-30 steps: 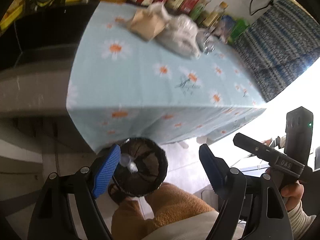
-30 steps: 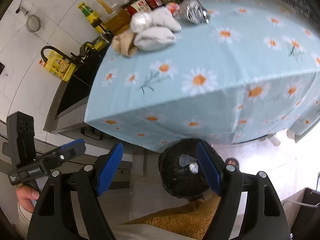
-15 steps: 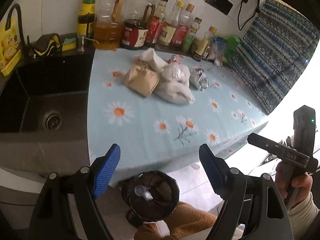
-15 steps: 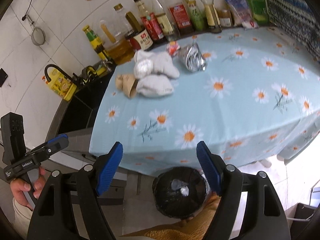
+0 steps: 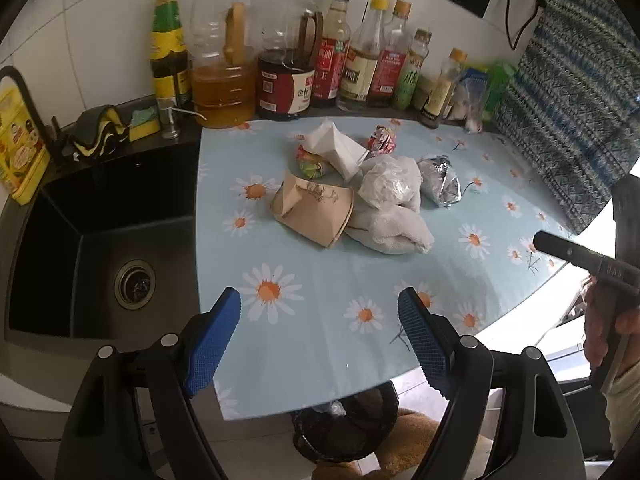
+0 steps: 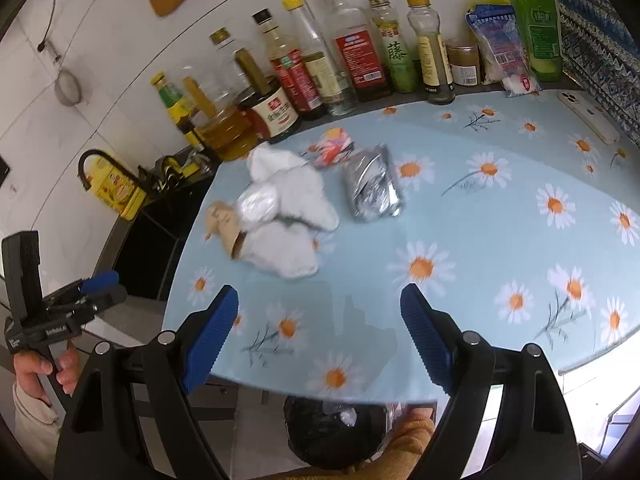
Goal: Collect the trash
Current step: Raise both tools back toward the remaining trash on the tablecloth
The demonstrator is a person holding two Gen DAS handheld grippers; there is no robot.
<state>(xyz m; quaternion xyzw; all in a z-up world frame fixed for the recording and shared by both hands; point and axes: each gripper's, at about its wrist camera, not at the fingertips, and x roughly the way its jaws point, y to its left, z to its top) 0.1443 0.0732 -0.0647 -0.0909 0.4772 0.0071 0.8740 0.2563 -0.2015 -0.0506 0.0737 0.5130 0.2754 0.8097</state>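
A heap of trash lies mid-table on the daisy cloth: a crushed brown paper cup [image 5: 312,212], white crumpled tissues [image 5: 390,228], a clear plastic wad [image 5: 390,184], a silver foil bag [image 5: 440,180] and small coloured wrappers [image 5: 382,140]. My left gripper [image 5: 320,336] hangs open over the near part of the cloth, well short of the heap, nothing between its blue pads. My right gripper [image 6: 320,336] also hovers over the near cloth, its jaws opening and empty; tissues [image 6: 288,256] and foil bag [image 6: 372,190] lie ahead. A black bin [image 5: 344,424] stands below the table edge.
Oil and sauce bottles [image 5: 280,76] line the back wall. A black sink [image 5: 100,248] lies left of the table, with sponges [image 5: 140,124] at its rim. A white phone [image 6: 588,118] rests at the cloth's far right. A patterned fabric [image 5: 576,112] hangs on the right.
Both grippers have risen from over the bin and now look across the table top; the trash heap has come into full view. The right gripper's jaws have spread wider.
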